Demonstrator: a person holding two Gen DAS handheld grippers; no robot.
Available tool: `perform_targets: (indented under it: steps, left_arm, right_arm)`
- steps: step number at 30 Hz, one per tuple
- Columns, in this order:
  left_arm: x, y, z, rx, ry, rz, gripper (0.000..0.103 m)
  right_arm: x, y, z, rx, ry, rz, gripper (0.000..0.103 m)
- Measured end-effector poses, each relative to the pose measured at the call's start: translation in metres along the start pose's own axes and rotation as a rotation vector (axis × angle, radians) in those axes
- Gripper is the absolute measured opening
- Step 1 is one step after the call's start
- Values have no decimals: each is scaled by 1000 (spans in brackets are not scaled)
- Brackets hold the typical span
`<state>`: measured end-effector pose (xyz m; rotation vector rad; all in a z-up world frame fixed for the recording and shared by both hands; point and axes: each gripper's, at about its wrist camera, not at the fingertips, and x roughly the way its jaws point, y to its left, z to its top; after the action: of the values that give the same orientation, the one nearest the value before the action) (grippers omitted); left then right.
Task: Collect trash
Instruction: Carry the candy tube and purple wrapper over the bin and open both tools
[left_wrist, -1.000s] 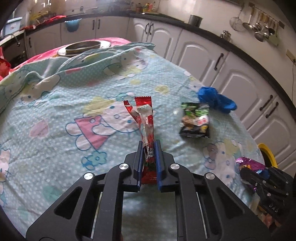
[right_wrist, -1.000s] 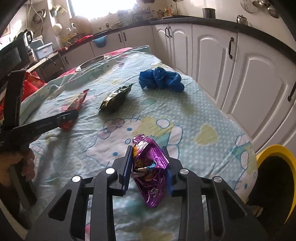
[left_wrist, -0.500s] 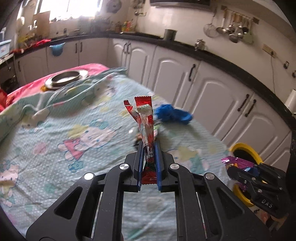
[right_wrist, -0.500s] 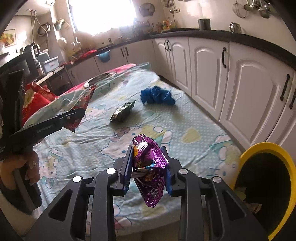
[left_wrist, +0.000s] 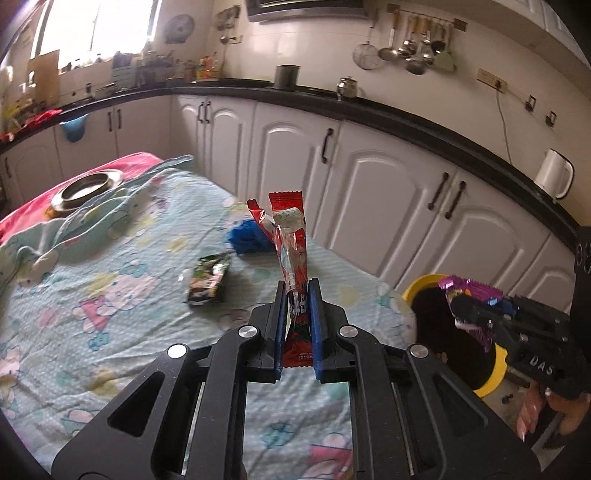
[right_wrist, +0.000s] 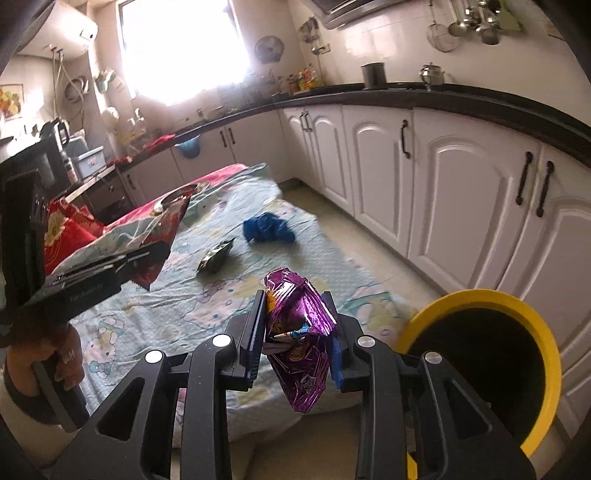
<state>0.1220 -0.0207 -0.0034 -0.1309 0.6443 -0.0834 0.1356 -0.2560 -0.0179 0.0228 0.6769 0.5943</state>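
My left gripper is shut on a long red wrapper that stands up between its blue pads, above the blanket-covered table. My right gripper is shut on a crumpled purple foil wrapper, held in the air left of a yellow-rimmed bin. In the left wrist view the right gripper hovers with the purple wrapper over the bin. A dark green snack packet and a blue crumpled bag lie on the blanket.
White kitchen cabinets run along the far side and right, close to the table's edge. A steel plate sits at the table's far end on a pink cloth. A person's hand holds the left gripper's handle.
Both grippers have risen and swung right with their wrappers. The yellow bin has come fully into view beside the right gripper, and the packets on the blanket lie farther off.
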Motion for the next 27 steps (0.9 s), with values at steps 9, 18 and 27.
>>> perform_targets:
  steps: [9, 18, 27]
  left_arm:
    - [3, -42, 1, 67, -4, -69, 7]
    - [8, -83, 0, 136, -2, -135, 7]
    - [21, -117, -4, 187, 28, -192, 7]
  right_arm:
    - [-28, -38, -4, 67, -45, -68, 28]
    - [-52, -76, -19, 146, -66, -145, 28]
    - [-69, -110, -38, 211, -67, -214, 28]
